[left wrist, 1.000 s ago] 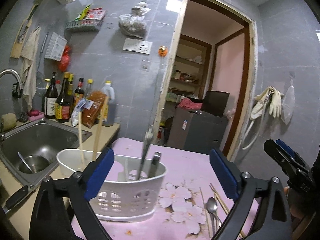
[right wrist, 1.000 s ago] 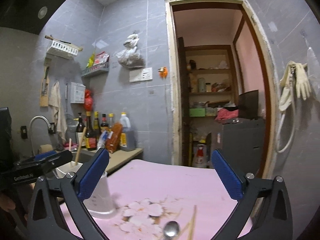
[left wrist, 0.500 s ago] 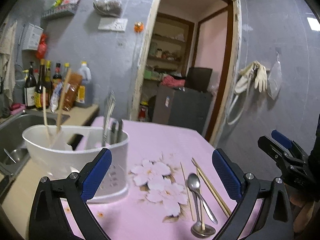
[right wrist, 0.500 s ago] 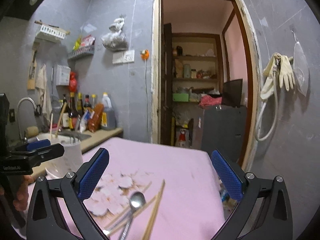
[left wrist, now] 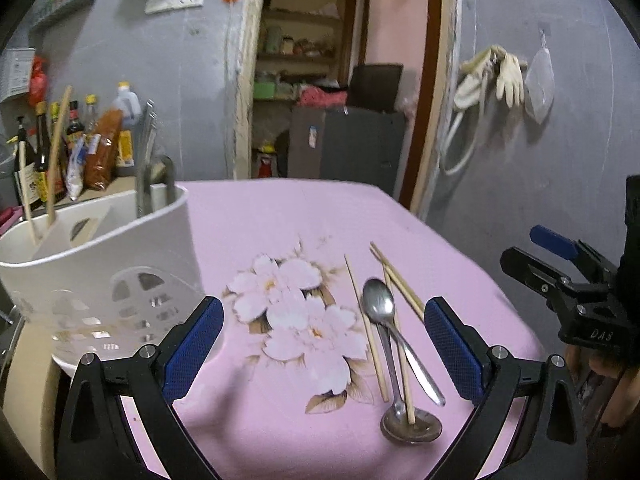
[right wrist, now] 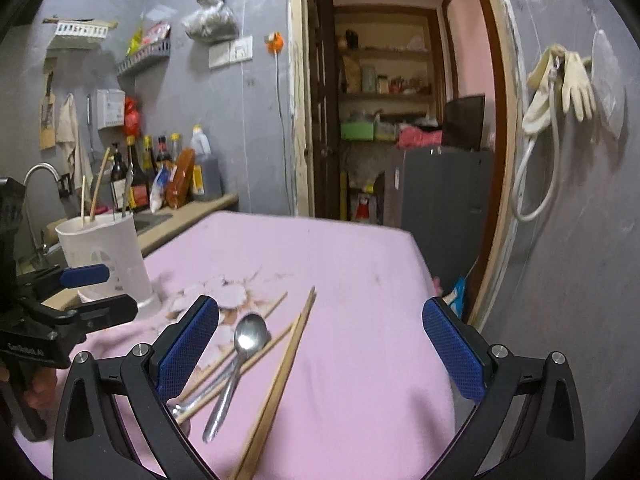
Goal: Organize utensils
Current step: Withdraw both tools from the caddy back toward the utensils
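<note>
Both grippers wide, empty, over loose utensils
Left gripper (left wrist: 324, 344) & right gripper (right wrist: 320, 344) hold nothing; spoons (left wrist: 378, 304) + chopsticks (left wrist: 396, 276) lie crossed on pink cloth (left wrist: 280, 216), white caddy (left wrist: 100, 264) off to the left. Risk: pinching one piece drags the overlapped ones w/ it.

My left gripper (left wrist: 322, 338) hangs with its blue-padded jaws spread wide and gripping nothing. My right gripper (right wrist: 320, 338) hangs beside it, likewise gaping and empty.
</note>
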